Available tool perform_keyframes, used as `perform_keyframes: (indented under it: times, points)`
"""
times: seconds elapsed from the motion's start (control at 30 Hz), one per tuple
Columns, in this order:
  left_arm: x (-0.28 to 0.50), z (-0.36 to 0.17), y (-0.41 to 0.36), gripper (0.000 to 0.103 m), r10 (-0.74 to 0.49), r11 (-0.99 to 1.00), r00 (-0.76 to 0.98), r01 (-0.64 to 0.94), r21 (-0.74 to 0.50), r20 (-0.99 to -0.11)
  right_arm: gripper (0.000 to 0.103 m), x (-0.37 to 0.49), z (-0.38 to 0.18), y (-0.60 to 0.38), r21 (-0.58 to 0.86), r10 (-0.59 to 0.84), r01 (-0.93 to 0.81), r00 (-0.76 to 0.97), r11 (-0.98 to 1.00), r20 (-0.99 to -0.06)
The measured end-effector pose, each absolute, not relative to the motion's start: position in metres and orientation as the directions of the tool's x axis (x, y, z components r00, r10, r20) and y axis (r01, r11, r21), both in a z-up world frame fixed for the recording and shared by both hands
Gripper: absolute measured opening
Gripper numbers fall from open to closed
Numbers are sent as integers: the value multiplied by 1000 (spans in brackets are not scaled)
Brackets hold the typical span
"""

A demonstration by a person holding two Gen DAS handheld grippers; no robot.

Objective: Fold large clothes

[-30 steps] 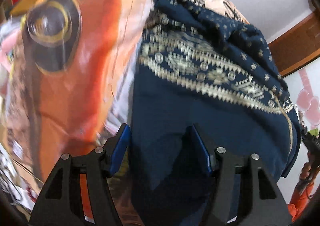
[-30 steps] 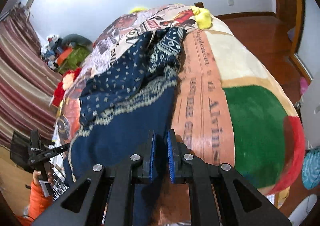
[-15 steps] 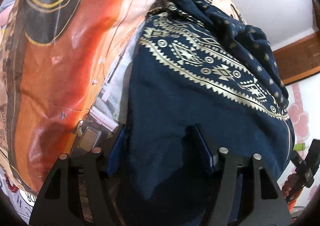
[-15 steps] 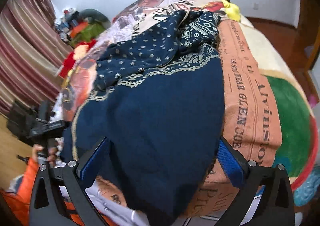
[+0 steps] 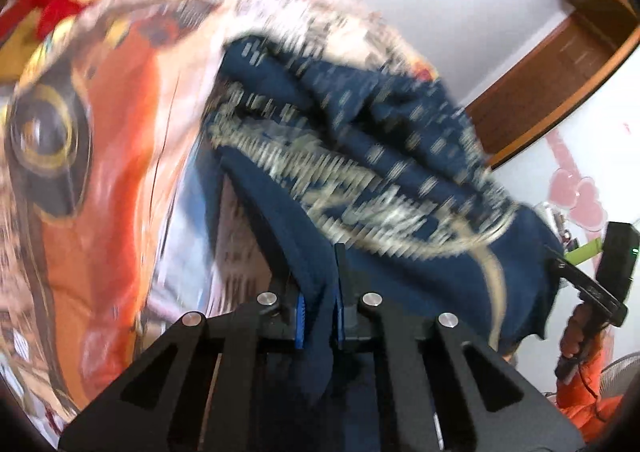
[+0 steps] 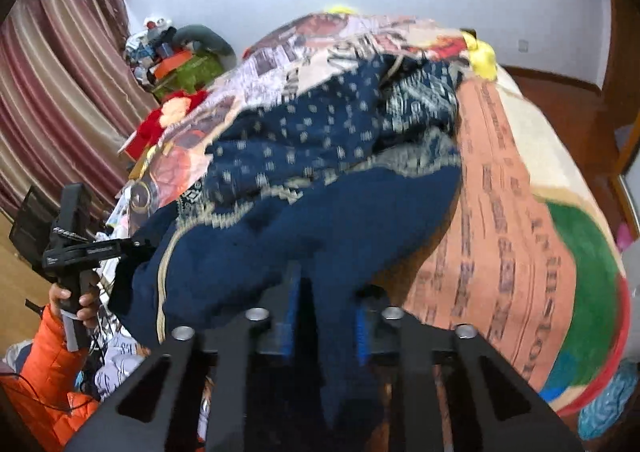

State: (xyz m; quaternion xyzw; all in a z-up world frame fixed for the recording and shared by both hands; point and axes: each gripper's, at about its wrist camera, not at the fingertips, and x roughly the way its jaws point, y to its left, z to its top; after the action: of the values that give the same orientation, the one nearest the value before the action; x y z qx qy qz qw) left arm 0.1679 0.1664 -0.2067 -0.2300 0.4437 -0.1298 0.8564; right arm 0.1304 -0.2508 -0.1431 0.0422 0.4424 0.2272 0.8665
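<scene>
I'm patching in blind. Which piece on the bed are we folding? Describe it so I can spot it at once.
Find the bed's printed blanket, orange and green with lettering. Heaped along its middle lies the navy garment, its near hem pinched by both the left claw and the right claw. It is the only dark blue piece, banded with cream geometric trim and small dots.

Left hand-held gripper jaws just closed, pinching cloth, right hand-held gripper likewise

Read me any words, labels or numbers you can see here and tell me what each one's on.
Orange band of the blanket: rows of dark lettering, too blurred to read.
Newsprint patches on the blanket: print, blurred, unreadable.
Left gripper: white marking on its body, too small to read.
Navy garment: patterns only, no text.
</scene>
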Motion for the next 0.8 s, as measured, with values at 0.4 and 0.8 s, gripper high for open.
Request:
perform_keyframes:
  times: [0.4,0.8]
  points:
    - [243,-144,192,9,-400,821,726,11,-571,-560,14,203,-101,-243,235,437,-379,639,895,-633]
    - [288,-258,207,15,-250,879,539,-222,-422,-804,15,294,-145,-253,146,276,-259,586,955,-762]
